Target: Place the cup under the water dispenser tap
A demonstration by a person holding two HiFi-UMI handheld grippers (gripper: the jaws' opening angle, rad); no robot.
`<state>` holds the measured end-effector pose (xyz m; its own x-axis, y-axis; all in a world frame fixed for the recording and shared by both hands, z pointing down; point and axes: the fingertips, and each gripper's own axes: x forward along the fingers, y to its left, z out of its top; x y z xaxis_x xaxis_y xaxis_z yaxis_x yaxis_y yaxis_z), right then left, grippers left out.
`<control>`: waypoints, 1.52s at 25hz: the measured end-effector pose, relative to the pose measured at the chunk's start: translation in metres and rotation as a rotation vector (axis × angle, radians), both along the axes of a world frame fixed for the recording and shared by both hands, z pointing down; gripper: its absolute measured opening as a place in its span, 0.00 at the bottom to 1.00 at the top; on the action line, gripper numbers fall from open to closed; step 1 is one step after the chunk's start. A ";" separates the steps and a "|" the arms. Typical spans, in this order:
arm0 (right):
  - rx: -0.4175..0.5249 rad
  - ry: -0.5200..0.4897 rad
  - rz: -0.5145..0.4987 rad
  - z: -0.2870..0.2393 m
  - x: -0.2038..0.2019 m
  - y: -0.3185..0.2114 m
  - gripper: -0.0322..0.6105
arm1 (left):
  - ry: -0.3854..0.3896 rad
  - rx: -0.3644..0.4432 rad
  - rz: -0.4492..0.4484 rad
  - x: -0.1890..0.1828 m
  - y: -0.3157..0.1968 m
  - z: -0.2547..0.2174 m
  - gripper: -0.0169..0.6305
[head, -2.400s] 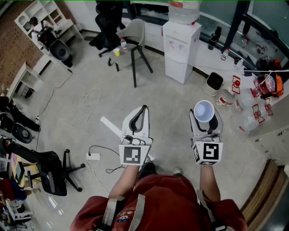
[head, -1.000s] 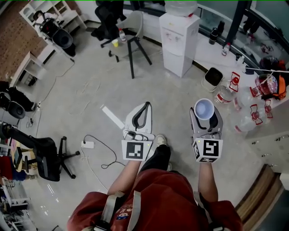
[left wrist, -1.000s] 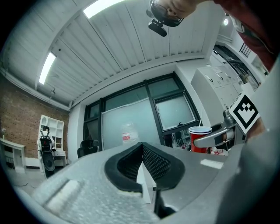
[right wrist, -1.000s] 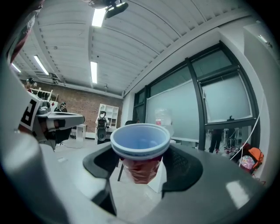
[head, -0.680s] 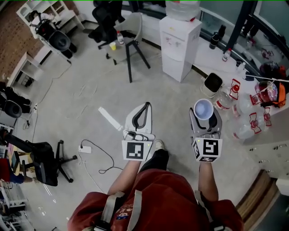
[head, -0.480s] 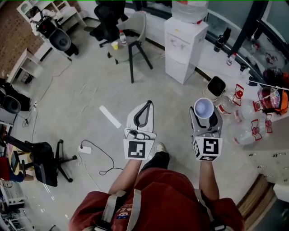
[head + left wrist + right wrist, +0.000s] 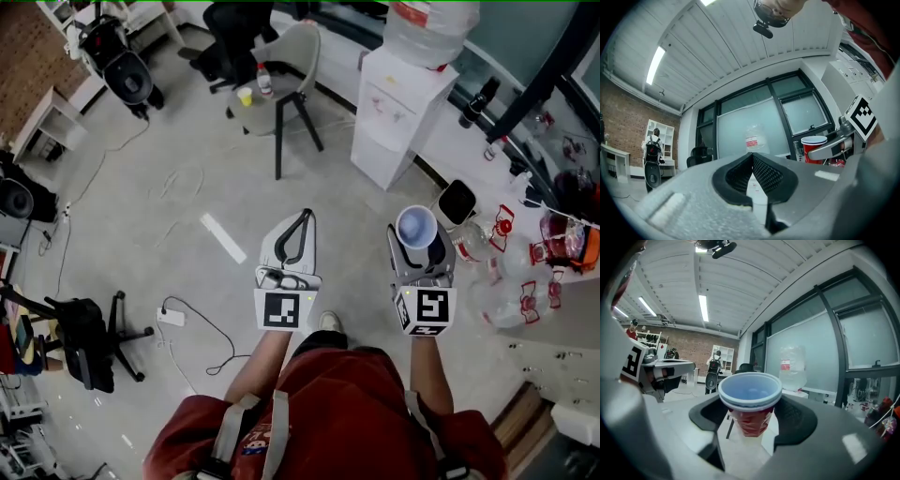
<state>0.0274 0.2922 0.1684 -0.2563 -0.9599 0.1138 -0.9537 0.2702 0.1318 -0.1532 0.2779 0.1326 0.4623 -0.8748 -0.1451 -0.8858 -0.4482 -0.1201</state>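
Observation:
A red cup with a white-blue inside stands upright between the jaws of my right gripper, which is shut on it. In the right gripper view the cup fills the middle, pads on both its sides. The white water dispenser with a big bottle on top stands ahead on the floor, some way beyond both grippers. My left gripper is shut with nothing in it; its tips meet in the left gripper view, and the dispenser's bottle shows behind them. The dispenser's taps are too small to make out.
A grey chair with a small bottle and a yellow cup stands left of the dispenser. A black bin and several empty water jugs lie to its right. A power strip with cable and a black office chair are at the left.
The person has walked towards the dispenser: it and the bin now lie nearer and lower in the head view. Both grippers keep their pose, the cup still held in the right one.

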 end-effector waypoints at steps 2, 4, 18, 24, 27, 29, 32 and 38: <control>-0.003 -0.003 0.001 0.000 -0.002 -0.012 0.52 | 0.004 0.000 0.006 0.000 -0.013 0.001 0.02; -0.004 -0.004 0.003 0.000 -0.003 -0.022 0.52 | 0.016 0.000 0.010 0.002 -0.024 0.001 0.02; -0.017 -0.014 -0.015 0.022 0.043 -0.112 0.52 | -0.005 -0.016 -0.012 0.044 -0.112 0.018 0.02; -0.060 -0.045 -0.052 0.033 0.077 -0.179 0.52 | -0.008 -0.032 -0.032 0.084 -0.179 0.019 0.02; -0.069 -0.051 -0.061 0.036 0.093 -0.213 0.52 | -0.004 -0.049 -0.037 0.102 -0.213 0.023 0.02; -0.071 -0.060 -0.071 0.040 0.105 -0.232 0.52 | 0.006 -0.048 -0.046 0.116 -0.232 0.027 0.02; -0.087 -0.071 -0.102 0.055 0.121 -0.257 0.52 | -0.004 -0.043 -0.058 0.139 -0.256 0.035 0.02; -0.138 -0.073 -0.169 0.090 0.139 -0.299 0.52 | -0.022 -0.105 -0.079 0.164 -0.295 0.069 0.03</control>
